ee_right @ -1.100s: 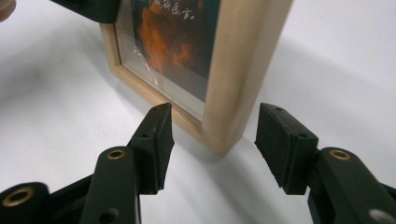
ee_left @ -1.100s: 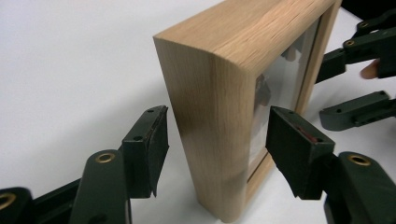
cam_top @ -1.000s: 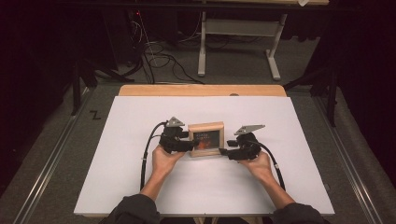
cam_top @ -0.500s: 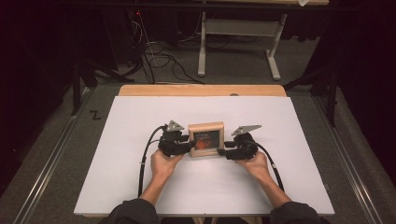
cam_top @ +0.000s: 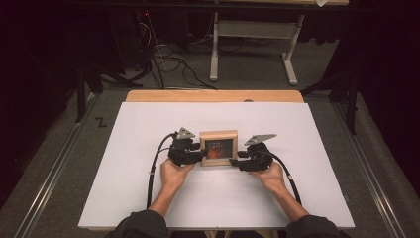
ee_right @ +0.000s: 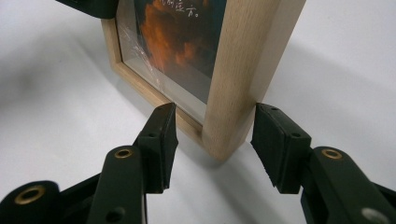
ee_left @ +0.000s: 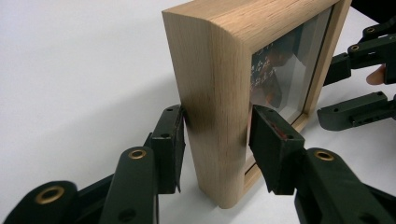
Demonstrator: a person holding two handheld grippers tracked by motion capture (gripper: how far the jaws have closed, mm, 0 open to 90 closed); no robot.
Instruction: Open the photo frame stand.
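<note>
**A:** Status on the grip?

**B:** Nearest me, my left hand-held gripper (cam_top: 198,154) and right hand-held gripper (cam_top: 238,159) sit level with each other on the white counter (cam_top: 148,198). The wooden picture frame (cam_top: 218,147) stands directly between them, upright on its bottom edge with the glass facing me.

**A:** Jaw state?

**B:** Both pairs have just been closing, each with a side rail of the frame between them. On the left, one pad sits on the back of the rail and the other on the front lip, and they look seated. The right straddles its rail the same way. I judge it to be pinching too, though contact at the front pad is harder to read.

**A:** Axis?

**B:** The frame's long axis runs across the counter from gripper to gripper. Each gripper points inward along that axis, so neither hand is nearer. Any lift has to go up evenly or the frame will tilt.

**A:** Anything inside?

**B:** A dark print with an orange patch behind the glass. No other containers.
</note>
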